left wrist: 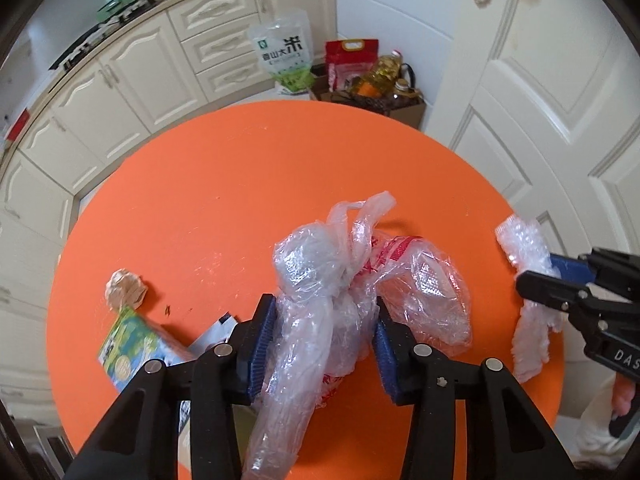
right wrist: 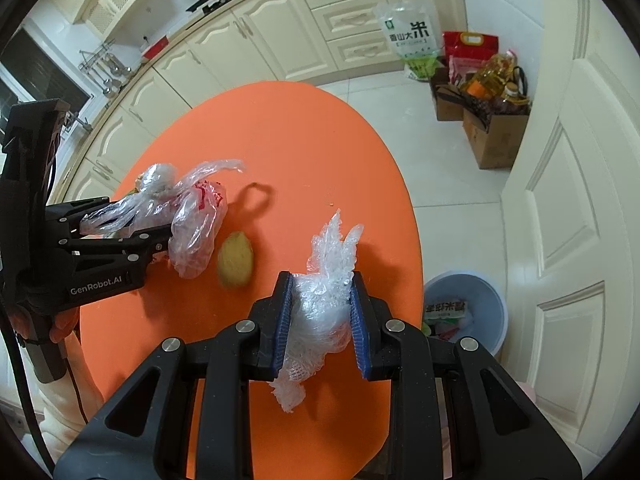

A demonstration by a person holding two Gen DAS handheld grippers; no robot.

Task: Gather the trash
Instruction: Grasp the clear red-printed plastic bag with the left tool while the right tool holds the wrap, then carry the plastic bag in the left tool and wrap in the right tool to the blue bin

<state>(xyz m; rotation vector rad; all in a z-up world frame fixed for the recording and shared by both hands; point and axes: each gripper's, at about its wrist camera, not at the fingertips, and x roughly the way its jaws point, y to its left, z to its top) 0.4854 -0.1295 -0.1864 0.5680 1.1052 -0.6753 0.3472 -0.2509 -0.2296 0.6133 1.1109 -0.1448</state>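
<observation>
My left gripper (left wrist: 324, 320) is shut on a crumpled clear plastic bag (left wrist: 320, 272) with red print, held over the round orange table (left wrist: 240, 168). It also shows in the right wrist view (right wrist: 188, 216). My right gripper (right wrist: 322, 304) is shut on a white foam net wrap (right wrist: 324, 292), held above the table's right edge; it shows at the right of the left wrist view (left wrist: 524, 248). A blue trash bin (right wrist: 480, 300) with trash inside stands on the floor right of the table.
On the table lie a crumpled paper ball (left wrist: 124, 288), a green-blue carton (left wrist: 132, 352) and a yellowish lump (right wrist: 235, 259). Rice bags (right wrist: 408, 36) and boxes with oil bottles (right wrist: 492, 88) stand by the door. Cabinets line the far wall.
</observation>
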